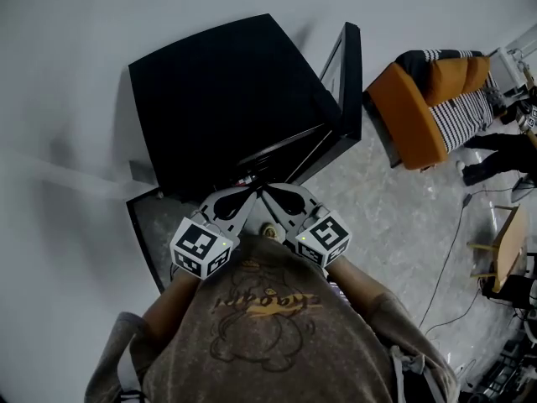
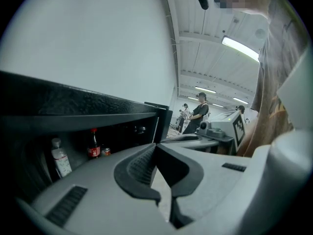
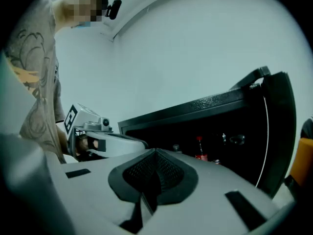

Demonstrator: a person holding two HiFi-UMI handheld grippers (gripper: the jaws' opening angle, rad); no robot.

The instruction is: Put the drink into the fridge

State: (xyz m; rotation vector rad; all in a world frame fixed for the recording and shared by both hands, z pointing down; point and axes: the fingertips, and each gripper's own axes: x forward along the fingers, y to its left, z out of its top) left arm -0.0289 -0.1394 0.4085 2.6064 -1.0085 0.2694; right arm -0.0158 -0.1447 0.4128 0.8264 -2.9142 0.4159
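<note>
Left gripper (image 2: 155, 148) and right gripper (image 3: 155, 153) pinched together, empty, at the open fridge (image 1: 226, 91).
Inside, a red-labelled bottle (image 2: 93, 145); print too small to read.

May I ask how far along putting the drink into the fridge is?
Done: the black fridge has its door open, and a red-capped dark bottle, a clear plastic bottle and a small can sit inside. In hand: nothing; the left hand-held gripper and right hand-held gripper are both shut and empty. Left: shutting the door, if the drink meant is one of those inside.
</note>
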